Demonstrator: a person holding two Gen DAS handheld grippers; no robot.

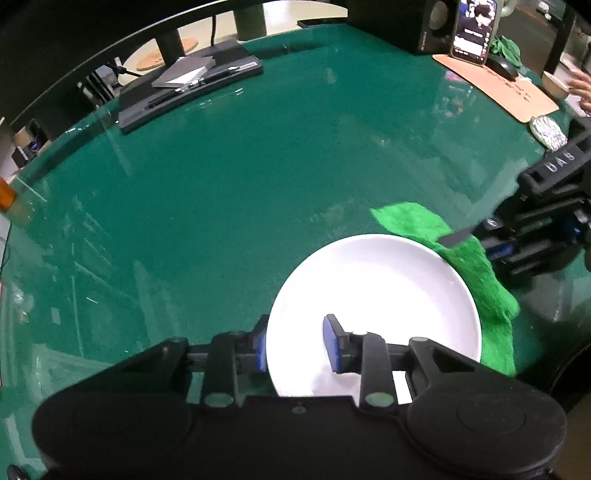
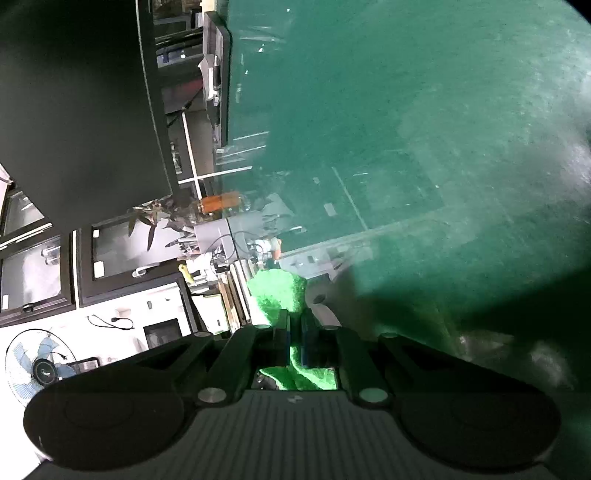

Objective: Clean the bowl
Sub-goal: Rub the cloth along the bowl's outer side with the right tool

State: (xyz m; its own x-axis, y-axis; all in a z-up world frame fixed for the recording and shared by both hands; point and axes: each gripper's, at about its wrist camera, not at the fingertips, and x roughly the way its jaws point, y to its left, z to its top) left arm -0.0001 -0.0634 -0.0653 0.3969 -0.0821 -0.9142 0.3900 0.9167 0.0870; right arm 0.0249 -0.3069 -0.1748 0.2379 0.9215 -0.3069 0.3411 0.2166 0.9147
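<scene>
The white bowl (image 1: 373, 314) sits on a glossy dark-green table (image 1: 240, 177), directly ahead of the left gripper (image 1: 297, 343). Its near rim passes between the two blue-padded fingers: the left pad (image 1: 261, 350) lies just outside the rim, the right pad (image 1: 330, 343) stands inside over the white floor. Whether the pads actually press on the rim cannot be told, though the gap between them is narrow.

Beyond the bowl's far right edge lies a bright green cloth (image 1: 476, 273), draped along the rim and down onto the table. The right gripper (image 2: 294, 341) is clenched on this cloth, its fingers nearly together with green fabric bunched between them and spilling out ahead and below.

Far ahead of the left fingers, across the reflective surface, rests a flat black case (image 1: 192, 85) with a grey sheet on it. To the far right stand a black speaker (image 1: 424, 26), a lit phone (image 1: 474, 31) propped upright, a tan mat (image 1: 498, 86) carrying a black mouse (image 1: 502, 66), and a crumpled ball of foil (image 1: 548, 131). A person's hand (image 1: 581, 86) shows at the right edge.

In the right wrist view, left of the fingers, the room shows dark window frames (image 2: 74, 266), a cluttered bench, and a blue-bladed fan (image 2: 40, 369).
</scene>
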